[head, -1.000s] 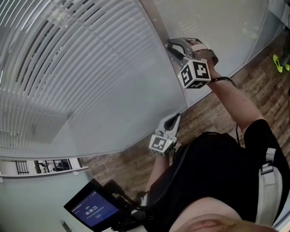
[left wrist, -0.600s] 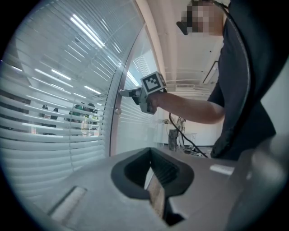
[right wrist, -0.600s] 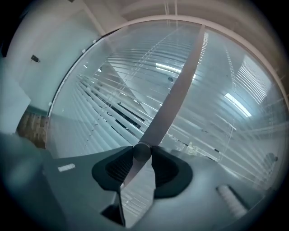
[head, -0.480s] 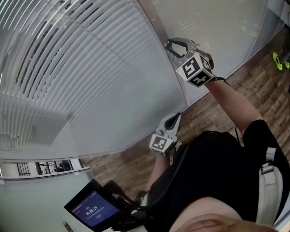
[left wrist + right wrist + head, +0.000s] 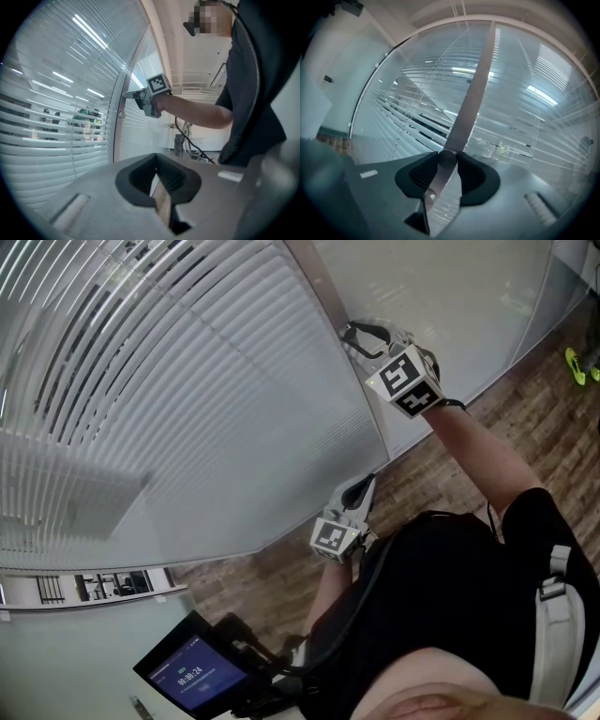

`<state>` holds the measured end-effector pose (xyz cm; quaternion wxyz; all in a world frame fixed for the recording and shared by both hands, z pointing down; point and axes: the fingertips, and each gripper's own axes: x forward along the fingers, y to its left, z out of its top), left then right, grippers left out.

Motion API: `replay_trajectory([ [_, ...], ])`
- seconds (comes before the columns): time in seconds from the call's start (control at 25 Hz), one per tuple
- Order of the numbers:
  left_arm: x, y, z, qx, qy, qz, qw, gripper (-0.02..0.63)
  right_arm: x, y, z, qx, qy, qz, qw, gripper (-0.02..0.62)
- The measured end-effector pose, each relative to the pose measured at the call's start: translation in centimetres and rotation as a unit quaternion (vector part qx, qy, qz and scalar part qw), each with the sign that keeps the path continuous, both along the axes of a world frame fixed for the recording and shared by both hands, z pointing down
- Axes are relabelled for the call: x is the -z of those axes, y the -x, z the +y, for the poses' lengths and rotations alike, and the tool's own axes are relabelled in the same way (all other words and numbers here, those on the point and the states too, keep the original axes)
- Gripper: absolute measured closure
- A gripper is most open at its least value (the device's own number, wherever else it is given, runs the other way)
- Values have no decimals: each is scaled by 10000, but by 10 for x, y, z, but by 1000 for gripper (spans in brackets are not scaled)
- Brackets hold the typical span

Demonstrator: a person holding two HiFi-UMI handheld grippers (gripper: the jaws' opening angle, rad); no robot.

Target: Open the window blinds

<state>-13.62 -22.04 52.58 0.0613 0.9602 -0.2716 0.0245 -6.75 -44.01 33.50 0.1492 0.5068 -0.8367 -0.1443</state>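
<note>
**Right gripper on the blind knob, slats partly tilted**

The window blinds (image 5: 169, 381) are white horizontal slats behind a glass pane, filling the left and middle of the head view. Toward the upper left, dark gaps show between the slats; lower down and to the right they lie flat and pale, with no gaps. Thin cords run down across them. A grey upright post (image 5: 473, 93) borders the blinds on their right, with another glass panel beyond it.

The floor (image 5: 525, 399) is brown wood plank. A small lit screen (image 5: 192, 676) sits low at the left of the head view, and the person's black top (image 5: 450, 596) fills the lower right.

The right gripper (image 5: 361, 334) is raised to the post, its jaws closed about halfway around a small round knob (image 5: 446, 159) on the post, one pad pressing on each side of it. The left gripper (image 5: 361, 488) is lower, close to the glass near the bottom of the blinds. Its jaws are together at the tips with nothing between them.
</note>
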Motion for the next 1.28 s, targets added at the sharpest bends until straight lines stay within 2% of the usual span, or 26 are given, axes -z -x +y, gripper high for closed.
replay_trajectory([
  [0.44,1,0,-1,-35,-34,-42,10000,603,-3,1,5,190,59,-338,9992,428],
  [0.56,4,-5,0,-104,-17,-95,9999,603,-1,0,15,414,128,-719,9965,429],
  [0.76,5,-16,0,-214,-77,-117,9997,603,-5,-2,50,1147,272,-1413,9829,481],
  [0.92,5,-15,-3,-182,-85,-65,9998,603,-13,-14,86,1524,256,-1719,9729,583],
  [1.28,10,-47,3,-436,-192,-14,9989,603,-69,-66,159,1608,598,-1927,9661,589],
])
